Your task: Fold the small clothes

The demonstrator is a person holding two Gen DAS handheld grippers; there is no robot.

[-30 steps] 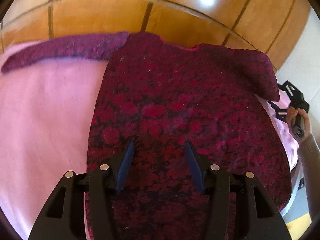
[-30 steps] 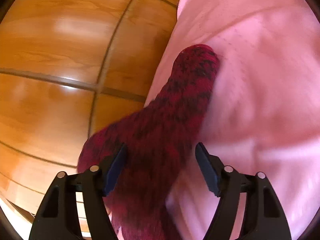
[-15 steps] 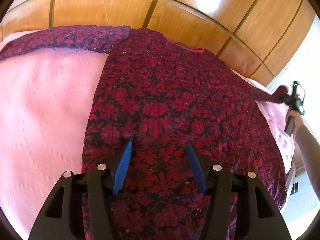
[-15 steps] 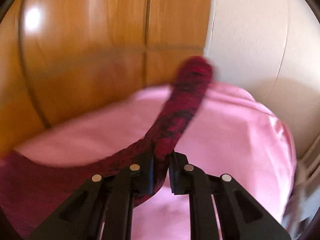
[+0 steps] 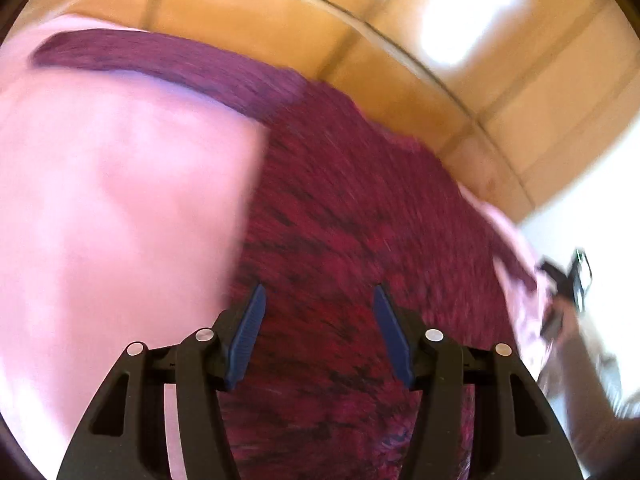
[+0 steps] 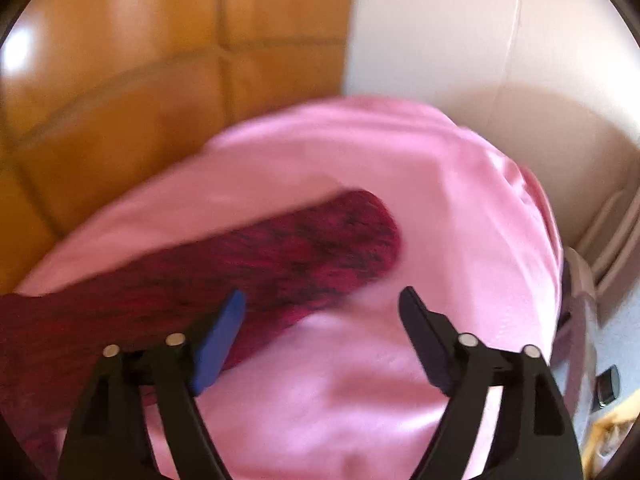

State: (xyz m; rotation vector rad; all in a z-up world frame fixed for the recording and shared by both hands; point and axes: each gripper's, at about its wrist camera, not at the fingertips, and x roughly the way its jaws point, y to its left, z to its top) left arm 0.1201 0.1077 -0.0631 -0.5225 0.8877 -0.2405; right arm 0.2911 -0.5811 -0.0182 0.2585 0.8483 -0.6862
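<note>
Garment (image 5: 360, 220), a dark red patterned top, lies flat on the pink bed cover (image 5: 100, 220), its right sleeve (image 6: 304, 248) stretched slantwise ahead-left of the right gripper (image 6: 322, 312), whose jaws are released, while the left gripper (image 5: 318, 312), also spread empty, hovers over the body.

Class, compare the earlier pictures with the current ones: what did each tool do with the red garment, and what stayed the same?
The right tool, shut on the sleeve half a second ago, has opened and let it go; the sleeve now lies spread on the pink cover. The left tool stays open above the garment's body, which remains flat on the cover.
</note>
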